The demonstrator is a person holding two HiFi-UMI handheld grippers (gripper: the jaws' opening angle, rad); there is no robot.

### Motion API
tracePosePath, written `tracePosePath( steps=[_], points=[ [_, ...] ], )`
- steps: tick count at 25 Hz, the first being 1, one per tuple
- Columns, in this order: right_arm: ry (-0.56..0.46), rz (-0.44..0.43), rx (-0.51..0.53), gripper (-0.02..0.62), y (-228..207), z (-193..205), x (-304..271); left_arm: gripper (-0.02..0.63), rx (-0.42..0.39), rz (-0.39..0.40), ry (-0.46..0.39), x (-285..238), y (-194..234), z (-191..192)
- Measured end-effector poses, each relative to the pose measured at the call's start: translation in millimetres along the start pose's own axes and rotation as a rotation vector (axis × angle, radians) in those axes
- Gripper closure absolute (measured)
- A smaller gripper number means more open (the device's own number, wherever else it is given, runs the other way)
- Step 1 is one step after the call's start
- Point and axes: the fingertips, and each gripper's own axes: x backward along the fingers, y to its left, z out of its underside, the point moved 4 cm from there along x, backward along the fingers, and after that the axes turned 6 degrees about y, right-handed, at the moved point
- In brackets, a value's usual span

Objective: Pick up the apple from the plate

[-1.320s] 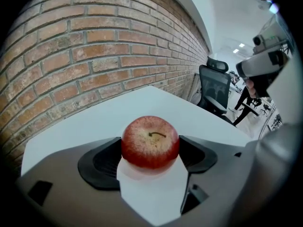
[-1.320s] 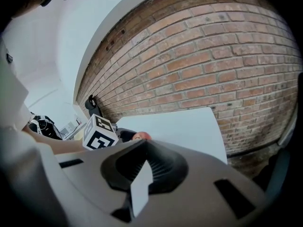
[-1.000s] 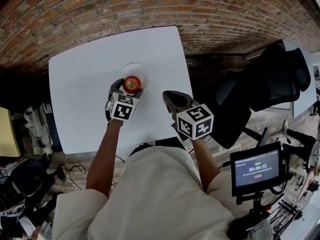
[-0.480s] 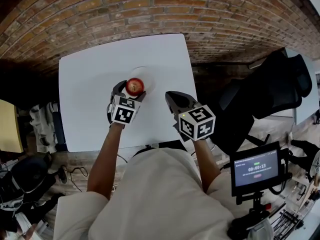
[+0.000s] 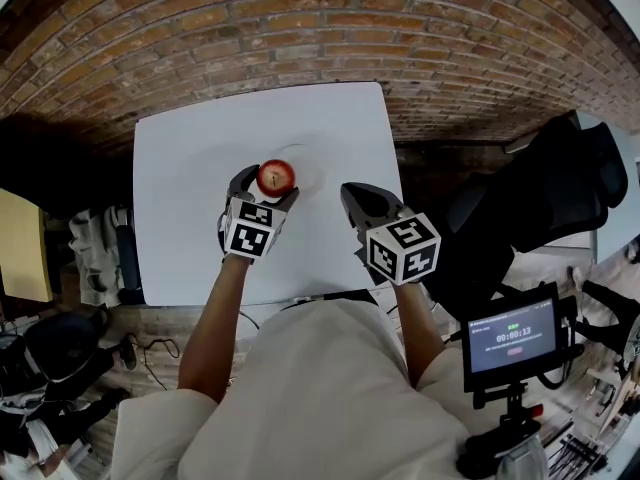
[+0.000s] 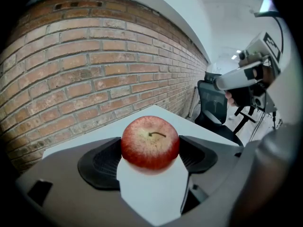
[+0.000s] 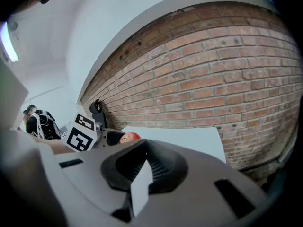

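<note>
A red apple with a short stem sits between the jaws of my left gripper, which is shut on it above the white table. In the left gripper view the apple fills the gap between the two dark pads, and the left gripper holds it clear of the table. A pale plate shows faintly just right of the apple. My right gripper hovers to the right, shut on nothing. From the right gripper view the apple is at the left.
The table's far edge meets brickwork. A black office chair stands at the right. A small monitor on a stand is at the lower right. Cables and gear lie at the lower left.
The left gripper has lifted the apple off the plate and holds it slightly nearer me. The right gripper stays about where it was.
</note>
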Motion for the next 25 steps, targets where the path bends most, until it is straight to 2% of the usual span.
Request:
tracePosePath(
  steps=[14,19,25],
  points=[
    [-0.065,-0.053,0.042,0.592,20.9,-37.8,4.9,0.221,0.055,0.006,-0.143,55.3,5.5,-37.8],
    [-0.08,-0.064,0.068,0.592,28.5,-47.7,8.2,0.219,-0.019,-0.041,-0.167,73.3,4.1,-50.5],
    [-0.088,-0.074,0.112,0.592,39.5,-55.9,10.8,0.221,-0.027,-0.049,-0.207,93.7,2.7,-57.8]
  ],
)
